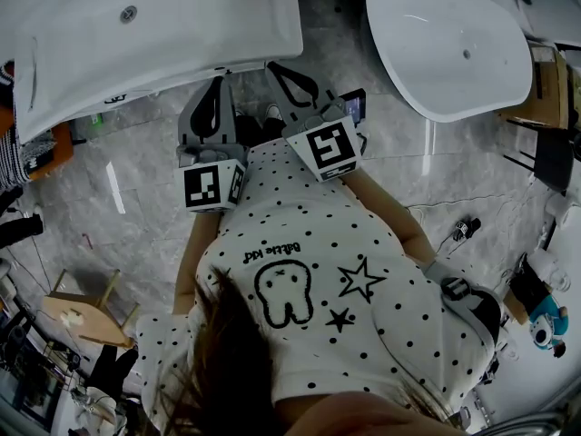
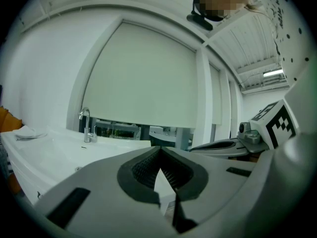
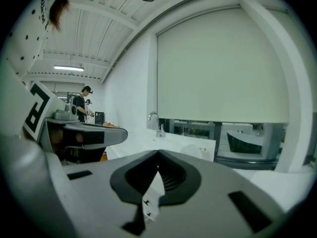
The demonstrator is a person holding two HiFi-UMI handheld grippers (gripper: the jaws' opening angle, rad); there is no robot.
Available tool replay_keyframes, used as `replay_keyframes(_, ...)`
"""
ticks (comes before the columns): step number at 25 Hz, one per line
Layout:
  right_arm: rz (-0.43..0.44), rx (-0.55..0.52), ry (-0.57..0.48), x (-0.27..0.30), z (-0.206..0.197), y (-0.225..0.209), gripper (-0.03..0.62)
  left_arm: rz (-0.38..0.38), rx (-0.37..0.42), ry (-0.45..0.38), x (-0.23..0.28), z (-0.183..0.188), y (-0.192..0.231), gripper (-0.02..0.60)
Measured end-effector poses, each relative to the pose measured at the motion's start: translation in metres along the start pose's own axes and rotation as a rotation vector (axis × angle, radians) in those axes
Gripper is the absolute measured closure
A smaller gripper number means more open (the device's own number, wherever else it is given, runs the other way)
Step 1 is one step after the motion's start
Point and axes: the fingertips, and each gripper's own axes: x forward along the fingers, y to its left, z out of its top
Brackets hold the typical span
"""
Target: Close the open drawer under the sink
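Observation:
The white sink (image 1: 136, 25) fills the upper left of the head view, and no open drawer under it shows in any frame. Both grippers are held side by side in front of the person, their tips at the sink's near edge. My left gripper (image 1: 218, 80) is shut with nothing between its jaws, which meet at the tip (image 2: 159, 150). My right gripper (image 1: 275, 66) is also shut and empty (image 3: 158, 153). In both gripper views the sink top (image 2: 59, 150) and its faucet (image 2: 85, 123) lie ahead, at about the jaws' height.
A white bathtub (image 1: 454, 44) stands at the upper right. A wooden stool (image 1: 86, 312) sits at the lower left on the grey marble floor, and small items (image 1: 545, 316) lie at the right edge. A person (image 3: 81, 103) stands far off in the right gripper view.

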Motion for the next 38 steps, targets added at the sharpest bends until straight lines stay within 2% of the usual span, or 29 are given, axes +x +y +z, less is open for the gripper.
replay_keyframes(13, 0.014, -0.003, -0.001, -0.0006, -0.0010, 0.0001, 0.580, 0.019, -0.011, -0.033, -0.0005, 0.0037, 0.0004, 0.577)
replay_keyframes(30, 0.017, -0.002, -0.012, -0.0034, 0.0022, -0.0052, 0.580, 0.008, 0.005, 0.004, 0.0042, 0.0023, -0.0060, 0.577)
replay_keyframes(35, 0.020, 0.002, -0.012, -0.0047, 0.0006, -0.0061, 0.580, 0.008, 0.000, -0.024, 0.0061, 0.0046, -0.0077, 0.577)
replay_keyframes(38, 0.021, 0.002, -0.009, -0.0056, -0.0007, -0.0062, 0.580, 0.012, -0.008, 0.003, 0.0051, 0.0003, -0.0079, 0.577)
